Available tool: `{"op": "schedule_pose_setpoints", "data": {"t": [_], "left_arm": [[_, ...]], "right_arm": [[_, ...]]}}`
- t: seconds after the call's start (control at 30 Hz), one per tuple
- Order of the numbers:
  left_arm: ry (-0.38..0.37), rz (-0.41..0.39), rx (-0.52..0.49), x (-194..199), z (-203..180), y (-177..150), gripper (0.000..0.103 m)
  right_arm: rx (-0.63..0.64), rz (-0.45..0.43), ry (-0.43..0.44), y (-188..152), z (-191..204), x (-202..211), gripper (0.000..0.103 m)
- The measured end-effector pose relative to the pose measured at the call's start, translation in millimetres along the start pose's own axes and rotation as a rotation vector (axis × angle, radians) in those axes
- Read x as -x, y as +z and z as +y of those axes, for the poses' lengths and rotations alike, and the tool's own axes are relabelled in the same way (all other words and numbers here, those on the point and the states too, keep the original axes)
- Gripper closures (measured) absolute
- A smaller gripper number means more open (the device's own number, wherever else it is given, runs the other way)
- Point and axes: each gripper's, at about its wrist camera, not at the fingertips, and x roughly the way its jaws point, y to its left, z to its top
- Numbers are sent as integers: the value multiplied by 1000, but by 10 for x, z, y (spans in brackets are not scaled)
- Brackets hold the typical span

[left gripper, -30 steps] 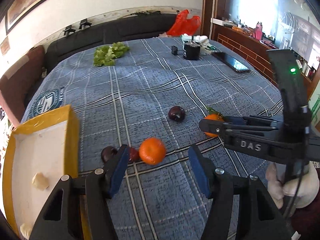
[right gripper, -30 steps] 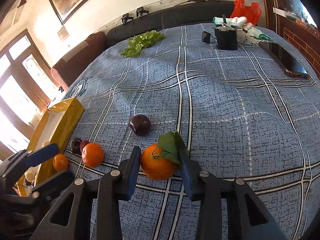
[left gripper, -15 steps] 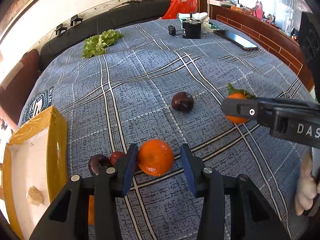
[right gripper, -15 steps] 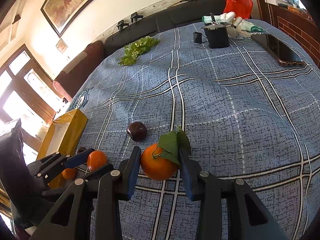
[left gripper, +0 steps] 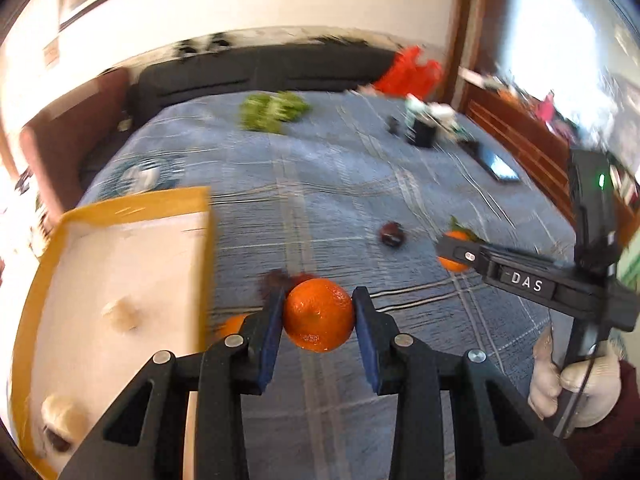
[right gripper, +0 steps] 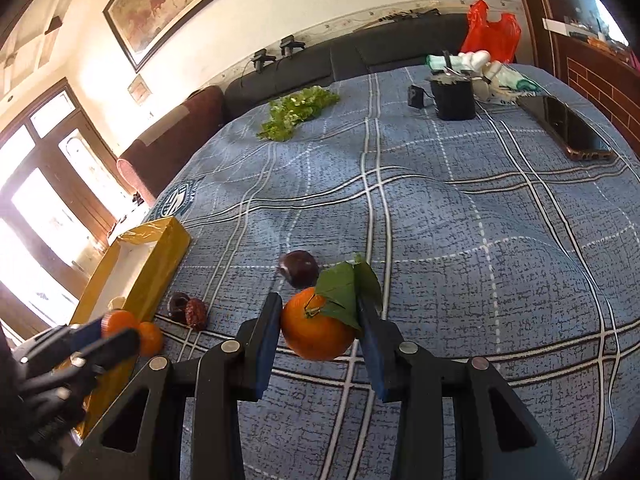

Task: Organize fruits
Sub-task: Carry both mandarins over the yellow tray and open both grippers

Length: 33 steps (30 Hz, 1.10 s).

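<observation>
One broad blue plaid cloth [right gripper: 460, 208] covers the table and carries everything. At its left edge sits a yellow box [right gripper: 160, 264] with a white inside, its biggest load; in the left wrist view a few pale lumps lie on the box floor (too blurred to name). Far back lie a bunch of green leaves [right gripper: 298, 114], a red plastic bag [right gripper: 490, 32], a black cup [right gripper: 454, 100] and a dark phone [right gripper: 568, 128].

The left gripper [left gripper: 318, 320] has its jaws closing, with a plain orange [left gripper: 318, 314] between its blue pads and touching both; the fruit appears lifted clear of the cloth, just beside the box's near corner. The right gripper [right gripper: 318, 330] is clenched on a leafy orange [right gripper: 318, 330], pads pressing each side, green leaves [right gripper: 346, 290] folded over the right pad; whether the fruit rests on the cloth cannot be told. A gloved hand [left gripper: 576, 384] holds that gripper's handle.

A dark plum [right gripper: 299, 268] lies just behind the leafy orange. Near the box wall sit a dark round fruit [right gripper: 178, 306] and a wrinkled red date [right gripper: 197, 313], touching. A smaller orange [right gripper: 150, 338] rests against the box.
</observation>
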Motion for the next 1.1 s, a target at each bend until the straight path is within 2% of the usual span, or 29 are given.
{"op": "schedule_pose_setpoints", "data": {"t": [0.13, 0.27, 0.37, 0.5, 0.57, 0.7, 0.97, 1.03, 1.1], "left_arm": [[103, -16, 95, 237, 561, -112, 69], [196, -6, 216, 395, 1204, -278, 69], [257, 26, 262, 396, 1557, -367, 69], [293, 58, 295, 333, 1848, -438, 69], [291, 62, 309, 310, 1958, -475, 69], [275, 60, 323, 278, 2080, -498, 69], [228, 69, 359, 167, 2145, -497, 68], [206, 73, 384, 173, 2172, -512, 64], [197, 66, 407, 206, 2200, -516, 51]], "right_arm": [[4, 16, 64, 20, 268, 68, 62], [89, 49, 145, 26, 856, 61, 61], [154, 99, 199, -10, 1314, -74, 61], [222, 191, 255, -139, 1874, -372, 61], [277, 219, 242, -221, 2142, -540, 61], [337, 262, 213, -351, 2418, -799, 61], [381, 285, 169, -439, 2537, -1028, 60], [381, 270, 166, -442, 2578, -998, 58], [367, 261, 182, -447, 2587, -929, 48]]}}
